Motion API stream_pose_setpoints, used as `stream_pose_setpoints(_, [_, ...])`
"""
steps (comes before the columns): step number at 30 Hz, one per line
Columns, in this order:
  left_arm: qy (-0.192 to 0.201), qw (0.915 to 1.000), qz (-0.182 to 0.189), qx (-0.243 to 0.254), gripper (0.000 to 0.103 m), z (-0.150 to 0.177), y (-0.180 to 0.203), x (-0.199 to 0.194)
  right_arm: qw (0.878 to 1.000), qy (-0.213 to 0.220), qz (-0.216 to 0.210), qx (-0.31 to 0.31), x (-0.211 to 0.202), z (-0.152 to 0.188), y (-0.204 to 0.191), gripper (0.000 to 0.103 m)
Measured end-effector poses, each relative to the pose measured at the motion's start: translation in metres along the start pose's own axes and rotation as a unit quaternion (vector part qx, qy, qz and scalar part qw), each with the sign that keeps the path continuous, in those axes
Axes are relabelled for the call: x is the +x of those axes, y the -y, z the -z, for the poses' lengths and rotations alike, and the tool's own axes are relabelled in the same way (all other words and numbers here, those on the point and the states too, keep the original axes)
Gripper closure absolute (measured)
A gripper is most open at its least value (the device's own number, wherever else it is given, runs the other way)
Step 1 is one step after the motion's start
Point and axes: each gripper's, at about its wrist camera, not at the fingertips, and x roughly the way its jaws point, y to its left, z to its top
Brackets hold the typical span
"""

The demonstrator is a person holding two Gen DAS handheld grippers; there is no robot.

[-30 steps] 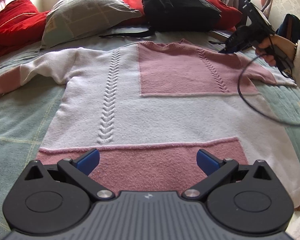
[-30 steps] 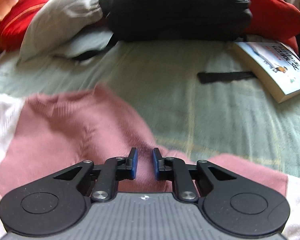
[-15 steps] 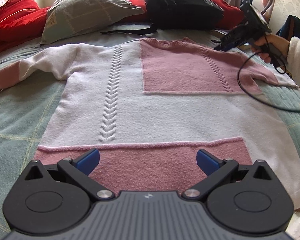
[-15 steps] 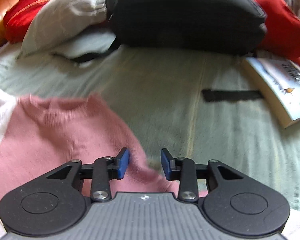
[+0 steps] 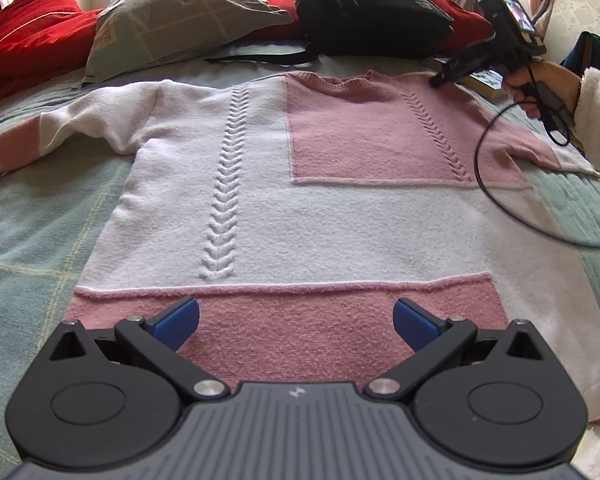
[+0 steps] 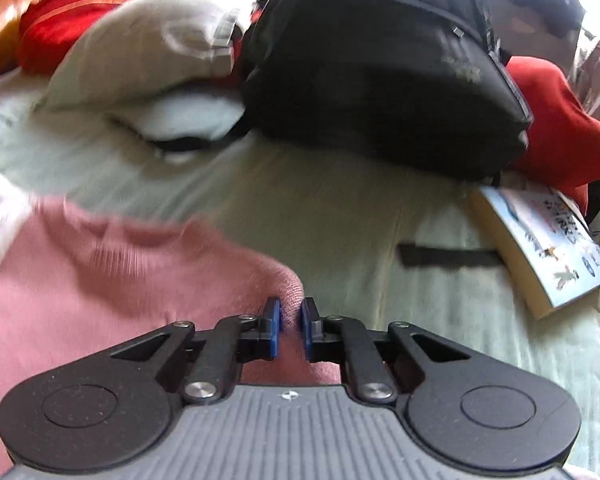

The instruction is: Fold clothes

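The left gripper (image 5: 296, 318), a black two-finger tool with blue pads, hangs low over the near edge of the bed with its jaws spread wide and nothing between them; it points along the garment toward the head of the bed. Under it lies the pink and white knitted sweater (image 5: 300, 216), spread flat with its front up on the pale green checked bedcover (image 5: 28, 240), hem at the near edge and collar toward the far edge. It has a pink band along the hem, a white middle with a raised braid pattern, and a pink square at the chest and one shoulder; both sleeves are stretched out to the sides. The right gripper (image 6: 288, 322) is at the far shoulder of the sweater, its jaws brought narrow with a fold of the pink knit pinched between the pads. In the left wrist view a hand (image 5: 530, 88) in a fluffy white sleeve (image 5: 598, 120) holds this tool tilted down toward the shoulder, and a black cable (image 5: 500, 196) loops from it over the sweater. Behind, along the head of the bed, stand a black backpack (image 6: 380, 68), a grey-green pillow (image 5: 180, 20) and red cushions (image 5: 24, 36); a paperback book (image 6: 540, 244) lies near the backpack. The right wrist view is blurred.
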Motion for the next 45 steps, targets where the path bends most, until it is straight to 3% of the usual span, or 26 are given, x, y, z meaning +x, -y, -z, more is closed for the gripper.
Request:
stream_pose_setpoints(5, [0.003, 1.0000, 0.001, 0.001, 0.001, 0.000, 0.001, -0.003, 0.999, -0.012, -0.006, 0.029, 0.006, 0.003, 0.013, 0.083])
stream_pose_setpoints(7, [0.003, 1.0000, 0.002, 0.002, 0.001, 0.001, 0.001, -0.003, 0.997, 0.011, -0.017, 0.075, -0.009, 0.008, 0.030, 0.082])
stream_pose_setpoints(10, [0.000, 1.0000, 0.002, 0.003, 0.001, 0.001, 0.001, -0.002, 0.995, 0.033, -0.009, 0.093, -0.026, 0.017, 0.052, 0.077])
stream_pose_setpoints(12, [0.000, 1.0000, 0.005, 0.003, 0.001, 0.000, 0.003, 0.000, 0.995, 0.020, 0.002, 0.098, -0.026, 0.026, 0.067, 0.067])
stream_pose_setpoints(16, [0.001, 0.9999, 0.012, 0.011, 0.001, 0.000, 0.008, 0.000, 0.994, -0.007, 0.011, 0.106, -0.023, 0.046, 0.094, 0.065])
stream_pose_setpoints(20, [-0.003, 0.9999, 0.009, 0.014, 0.001, 0.000, 0.011, 0.000, 0.996, -0.016, 0.001, 0.089, -0.011, 0.065, 0.097, 0.045])
stream_pose_setpoints(23, [-0.004, 0.9998, 0.008, 0.015, 0.001, 0.001, 0.013, -0.001, 0.998, -0.031, -0.001, 0.061, 0.002, 0.072, 0.092, 0.045])
stream_pose_setpoints(24, [-0.004, 0.9998, 0.008, 0.016, 0.001, 0.001, 0.014, -0.001, 0.998, -0.028, 0.000, 0.057, 0.003, 0.074, 0.091, 0.051])
stream_pose_setpoints(25, [-0.004, 0.9999, 0.006, 0.016, 0.001, 0.001, 0.014, -0.001, 0.998, -0.026, 0.005, 0.054, 0.003, 0.076, 0.089, 0.059])
stream_pose_setpoints(26, [-0.004, 0.9999, 0.004, 0.016, 0.001, 0.001, 0.014, -0.002, 0.998, -0.025, 0.025, 0.052, 0.003, 0.076, 0.088, 0.084])
stream_pose_setpoints(27, [-0.004, 0.9999, 0.004, 0.016, 0.001, 0.001, 0.014, -0.001, 0.997, -0.024, 0.046, 0.051, 0.004, 0.076, 0.088, 0.090])
stream_pose_setpoints(28, [-0.004, 0.9999, 0.003, 0.016, 0.001, 0.001, 0.014, -0.001, 0.996, -0.023, 0.064, 0.060, 0.006, 0.075, 0.091, 0.089])
stream_pose_setpoints(31, [-0.004, 0.9999, 0.002, 0.016, 0.001, 0.000, 0.014, -0.001, 0.990, -0.022, 0.067, 0.121, 0.000, 0.070, 0.100, 0.088])
stream_pose_setpoints(33, [-0.004, 0.9999, 0.001, 0.016, 0.001, -0.001, 0.014, 0.000, 0.990, -0.006, 0.063, 0.125, -0.015, 0.063, 0.088, 0.083])
stream_pose_setpoints(36, [-0.004, 0.9999, 0.000, 0.016, 0.001, -0.001, 0.014, 0.001, 0.991, 0.008, -0.010, 0.134, -0.033, 0.052, 0.065, 0.079])
stream_pose_setpoints(41, [-0.001, 0.9999, 0.002, 0.017, 0.001, 0.001, 0.013, -0.002, 0.981, -0.015, -0.035, 0.192, 0.002, 0.042, 0.061, 0.077])
stream_pose_setpoints(45, [-0.001, 1.0000, -0.005, 0.005, 0.001, 0.004, 0.005, -0.005, 0.969, -0.034, -0.056, 0.238, 0.030, 0.034, 0.057, 0.083])
